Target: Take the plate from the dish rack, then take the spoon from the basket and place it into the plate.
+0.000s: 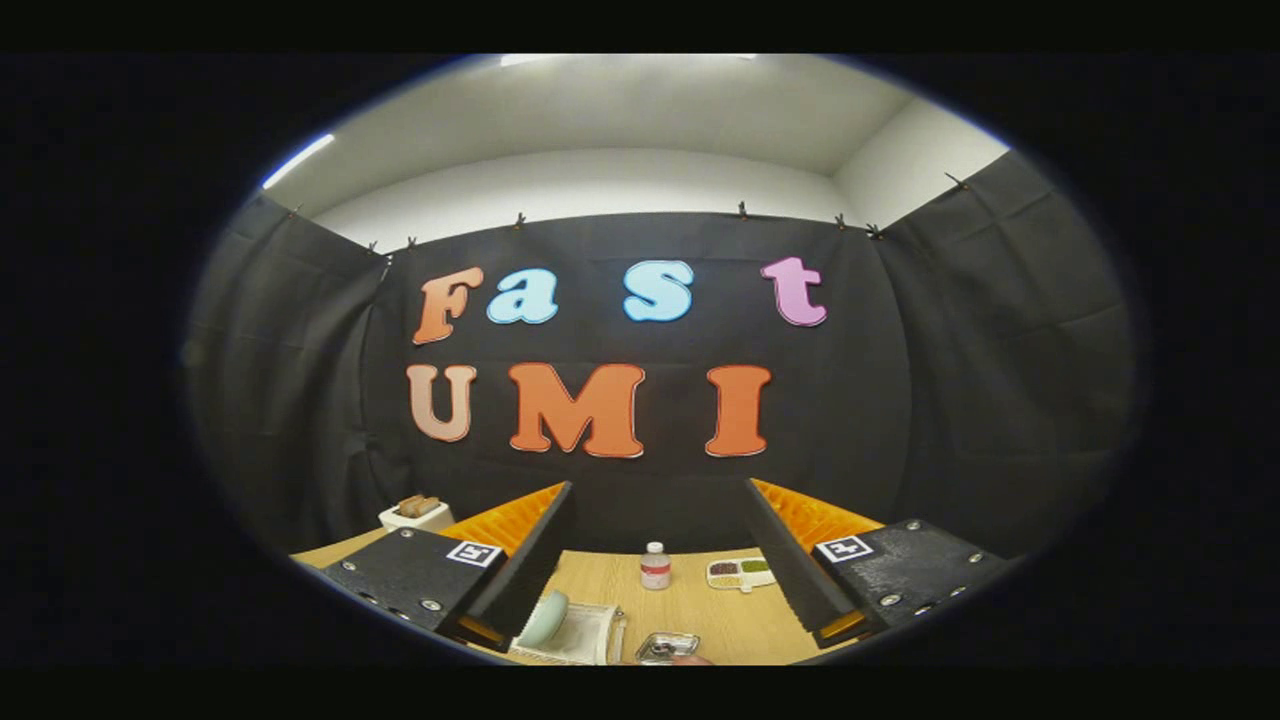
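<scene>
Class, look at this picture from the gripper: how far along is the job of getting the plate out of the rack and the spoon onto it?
Nothing looks done yet. The plate stands on edge in the dish rack on the table. The gripper is open, fingers wide apart, holding nothing, well above the table. The small basket sits beside the rack; its contents are too small to make out. Both steps remain: lift out the plate, then move the spoon.

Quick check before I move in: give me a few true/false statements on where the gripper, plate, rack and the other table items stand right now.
1. The gripper is open and holds nothing. True.
2. The plate lies flat on the table. False: it stands on edge in the dish rack.
3. A small bottle stands beyond the rack. True.
4. The fingers touch the plate. False: they are above it, apart.
5. A sectioned tray lies beside the bottle. True.
</scene>
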The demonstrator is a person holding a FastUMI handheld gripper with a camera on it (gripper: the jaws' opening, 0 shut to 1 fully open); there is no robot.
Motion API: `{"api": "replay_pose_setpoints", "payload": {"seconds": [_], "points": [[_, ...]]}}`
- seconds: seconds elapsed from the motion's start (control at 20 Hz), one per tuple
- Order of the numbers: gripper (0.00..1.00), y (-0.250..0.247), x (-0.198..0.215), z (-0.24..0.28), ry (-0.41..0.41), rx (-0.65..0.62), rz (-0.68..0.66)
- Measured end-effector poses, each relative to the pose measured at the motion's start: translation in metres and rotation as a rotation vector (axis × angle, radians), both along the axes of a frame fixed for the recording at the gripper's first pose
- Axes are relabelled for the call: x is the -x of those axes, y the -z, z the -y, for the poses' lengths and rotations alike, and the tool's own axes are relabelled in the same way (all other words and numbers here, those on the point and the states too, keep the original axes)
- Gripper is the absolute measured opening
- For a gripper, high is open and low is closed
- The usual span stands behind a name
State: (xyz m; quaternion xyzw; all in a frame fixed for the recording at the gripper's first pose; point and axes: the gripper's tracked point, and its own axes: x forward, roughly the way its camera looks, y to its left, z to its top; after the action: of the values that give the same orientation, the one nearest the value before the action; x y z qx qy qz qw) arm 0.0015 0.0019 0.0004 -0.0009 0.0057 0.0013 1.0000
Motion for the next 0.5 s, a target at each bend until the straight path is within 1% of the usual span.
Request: {"api": "replay_pose_setpoints", "payload": {"seconds": [0.3,0.4,0.5], "points": [[0.98,0.0,-0.002,0.0,-0.001,-0.015,-0.001],[0.98,0.009,-0.004,-0.001,-0.006,-0.023,-0.028],[0.98,0.029,-0.007,-0.01,-0.026,-0.045,-0.099]]}}
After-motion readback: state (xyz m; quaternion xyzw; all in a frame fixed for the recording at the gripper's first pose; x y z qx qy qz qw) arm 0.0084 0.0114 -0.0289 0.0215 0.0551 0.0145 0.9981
